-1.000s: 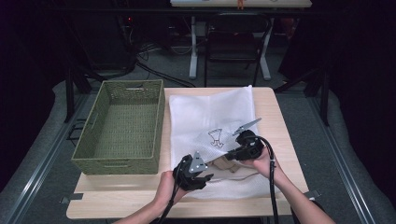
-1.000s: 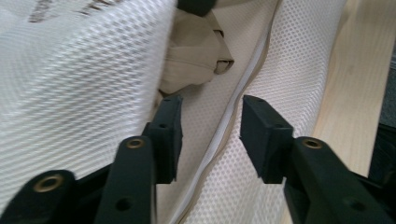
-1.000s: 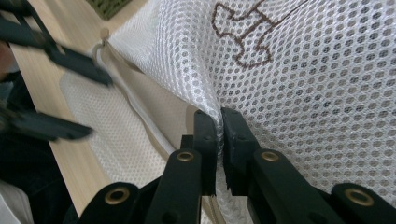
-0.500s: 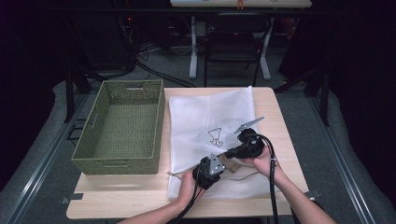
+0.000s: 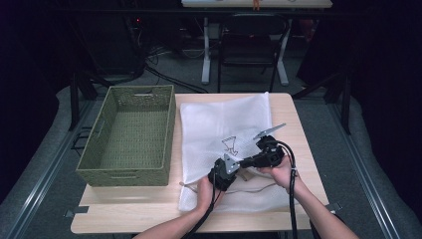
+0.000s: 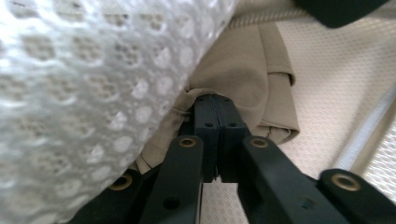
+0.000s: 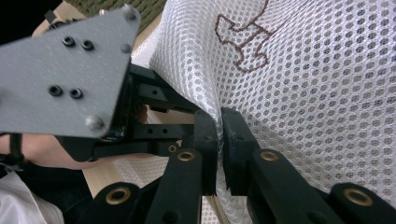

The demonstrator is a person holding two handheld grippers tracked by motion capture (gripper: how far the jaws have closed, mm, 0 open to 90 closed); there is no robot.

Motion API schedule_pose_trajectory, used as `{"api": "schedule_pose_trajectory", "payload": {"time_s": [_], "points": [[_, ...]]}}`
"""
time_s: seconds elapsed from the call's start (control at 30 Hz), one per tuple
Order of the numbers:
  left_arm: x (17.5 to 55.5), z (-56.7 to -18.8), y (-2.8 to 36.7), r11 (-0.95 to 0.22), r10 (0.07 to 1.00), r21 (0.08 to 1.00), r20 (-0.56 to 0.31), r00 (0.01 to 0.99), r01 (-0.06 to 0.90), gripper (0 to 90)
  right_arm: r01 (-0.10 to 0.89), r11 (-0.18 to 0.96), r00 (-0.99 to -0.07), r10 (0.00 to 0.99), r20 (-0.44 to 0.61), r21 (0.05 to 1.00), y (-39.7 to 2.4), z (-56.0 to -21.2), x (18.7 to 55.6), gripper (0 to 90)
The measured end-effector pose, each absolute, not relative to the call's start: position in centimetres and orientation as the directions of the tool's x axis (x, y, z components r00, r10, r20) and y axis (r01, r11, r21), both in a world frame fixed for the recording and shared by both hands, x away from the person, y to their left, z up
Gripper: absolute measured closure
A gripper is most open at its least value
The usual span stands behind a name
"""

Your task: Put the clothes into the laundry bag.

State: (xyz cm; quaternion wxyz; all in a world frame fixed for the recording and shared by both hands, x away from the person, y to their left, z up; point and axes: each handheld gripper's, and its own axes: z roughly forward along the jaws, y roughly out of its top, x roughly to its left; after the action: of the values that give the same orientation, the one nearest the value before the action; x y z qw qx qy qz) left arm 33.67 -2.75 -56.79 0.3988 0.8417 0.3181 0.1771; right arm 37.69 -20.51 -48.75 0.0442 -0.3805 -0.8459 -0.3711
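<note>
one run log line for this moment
left gripper: shut on beige cloth | right gripper: shut on mesh bag | basket: empty

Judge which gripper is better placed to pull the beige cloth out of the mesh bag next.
Left. The left gripper is already shut on the beige cloth at the bag's opening, while the right gripper pinches the white mesh bag, holding it up.

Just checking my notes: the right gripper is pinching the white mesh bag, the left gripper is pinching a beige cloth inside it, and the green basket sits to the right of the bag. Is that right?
One thing is off: the green basket sits to the left of the white mesh bag, as the high view shows. The rest stands: the right gripper pinches the mesh, and the left gripper pinches the beige cloth.
</note>
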Motion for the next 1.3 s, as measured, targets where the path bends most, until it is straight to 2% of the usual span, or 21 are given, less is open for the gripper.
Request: {"api": "schedule_pose_trajectory", "payload": {"time_s": [0.07, 0.17, 0.4, 0.57, 0.7, 0.8, 0.93, 1.0, 1.07, 1.3], "points": [[33.0, -56.3, -2.5, -0.499, 0.641, 0.776, 0.030, 0.767, 0.386, 79.9, 0.673, 0.442, -0.711, 0.609, 0.353, 0.593, -20.5, -48.9, 37.7, 85.7], [31.5, -55.2, -1.7, -0.541, 0.584, 0.770, 0.054, 0.810, 0.339, 70.4, 0.671, 0.450, -0.713, 0.609, 0.347, 0.590, -20.5, -48.9, 37.7, 85.6], [29.2, -53.2, 1.0, -0.565, 0.534, 0.771, 0.072, 0.842, 0.293, 60.5, 0.668, 0.453, -0.714, 0.613, 0.337, 0.590, -20.4, -48.8, 37.6, 85.4], [28.8, -51.4, 3.2, -0.577, 0.571, 0.775, 0.156, 0.806, 0.259, 48.7, 0.664, 0.456, -0.718, 0.610, 0.336, 0.592, -20.5, -48.7, 37.5, 85.3], [30.2, -51.9, 4.4, -0.587, 0.624, 0.749, 0.177, 0.761, 0.307, 42.5, 0.662, 0.463, -0.720, 0.610, 0.330, 0.590, -20.4, -48.5, 37.5, 85.2], [31.5, -53.2, 4.3, -0.627, 0.627, 0.703, 0.198, 0.754, 0.337, 46.1, 0.659, 0.469, -0.724, 0.608, 0.326, 0.588, -20.3, -48.6, 37.4, 85.0], [32.4, -54.4, 4.3, -0.645, 0.611, 0.678, 0.181, 0.771, 0.353, 72.9, 0.655, 0.491, -0.731, 0.604, 0.318, 0.575, -20.3, -48.7, 37.3, 84.6], [32.4, -54.4, 4.3, -0.659, 0.593, 0.670, 0.181, 0.785, 0.343, 80.9, 0.660, 0.502, -0.729, 0.606, 0.317, 0.558, -20.2, -48.9, 37.2, 84.4], [32.4, -54.3, 4.5, -0.669, 0.582, 0.661, 0.182, 0.792, 0.340, 83.4, 0.657, 0.520, -0.735, 0.604, 0.308, 0.546, -20.1, -49.2, 37.2, 84.3], [32.7, -54.7, 5.0, -0.693, 0.543, 0.632, 0.142, 0.828, 0.346, 83.4, 0.647, 0.577, -0.751, 0.596, 0.284, 0.499, -19.7, -49.8, 37.1, 83.1]]}}
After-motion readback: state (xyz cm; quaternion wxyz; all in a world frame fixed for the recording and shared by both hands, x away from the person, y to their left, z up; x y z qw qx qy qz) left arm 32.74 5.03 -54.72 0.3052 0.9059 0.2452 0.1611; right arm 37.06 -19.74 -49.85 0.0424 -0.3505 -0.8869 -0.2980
